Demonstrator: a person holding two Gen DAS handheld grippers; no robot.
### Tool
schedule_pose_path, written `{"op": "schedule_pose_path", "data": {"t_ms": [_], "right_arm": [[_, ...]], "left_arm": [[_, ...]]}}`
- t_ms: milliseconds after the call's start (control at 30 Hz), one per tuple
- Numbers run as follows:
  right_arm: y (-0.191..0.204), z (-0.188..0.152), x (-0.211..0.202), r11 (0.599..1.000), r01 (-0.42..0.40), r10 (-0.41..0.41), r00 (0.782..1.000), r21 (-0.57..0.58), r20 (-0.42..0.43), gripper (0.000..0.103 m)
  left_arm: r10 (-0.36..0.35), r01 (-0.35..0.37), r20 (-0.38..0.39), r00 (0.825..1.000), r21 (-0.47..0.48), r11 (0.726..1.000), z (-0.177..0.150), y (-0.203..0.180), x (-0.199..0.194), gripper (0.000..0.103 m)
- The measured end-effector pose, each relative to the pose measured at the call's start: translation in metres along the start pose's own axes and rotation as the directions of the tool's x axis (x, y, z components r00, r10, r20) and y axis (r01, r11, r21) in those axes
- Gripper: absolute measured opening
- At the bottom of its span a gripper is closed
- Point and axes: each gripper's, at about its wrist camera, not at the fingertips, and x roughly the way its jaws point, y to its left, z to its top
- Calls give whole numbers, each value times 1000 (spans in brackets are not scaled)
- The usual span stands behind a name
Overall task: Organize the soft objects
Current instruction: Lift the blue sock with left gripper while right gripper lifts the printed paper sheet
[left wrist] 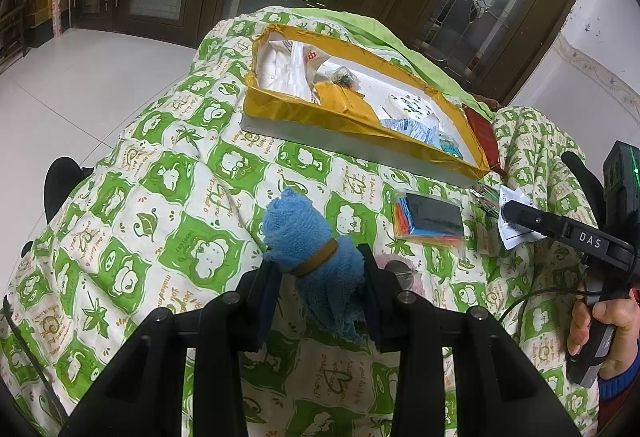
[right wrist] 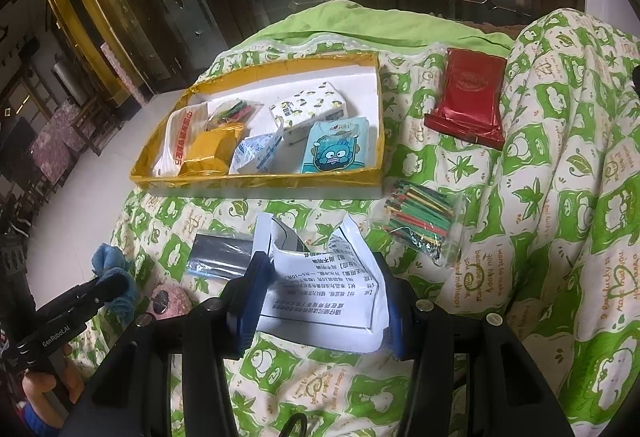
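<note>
A blue cloth [left wrist: 316, 257] is pinched by the left claw [left wrist: 320, 277]; a white packet [right wrist: 320, 277] by the right claw [right wrist: 320, 301]; either could be snagged on the tray [right wrist: 256, 179] rim if carried low.

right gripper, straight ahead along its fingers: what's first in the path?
The right gripper is shut on a white printed packet. Straight beyond it lies bare green-patterned quilt, then the near wall of the yellow-taped tray. Depth is unclear; likely quilt first.

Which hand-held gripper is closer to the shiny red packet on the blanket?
The right hand-held gripper. It holds a white printed packet on the same side as the shiny red foil packet. The left hand-held gripper, holding a blue towel roll, is farther across.
</note>
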Motion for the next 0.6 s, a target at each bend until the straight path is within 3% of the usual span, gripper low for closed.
{"op": "schedule_pose_path", "data": {"t_ms": [600], "right_arm": [[-3, 8, -10, 1000, -18, 17, 999, 21, 35, 54]], "left_arm": [[-31, 32, -20, 999, 21, 999, 9, -8, 0, 36]]}}
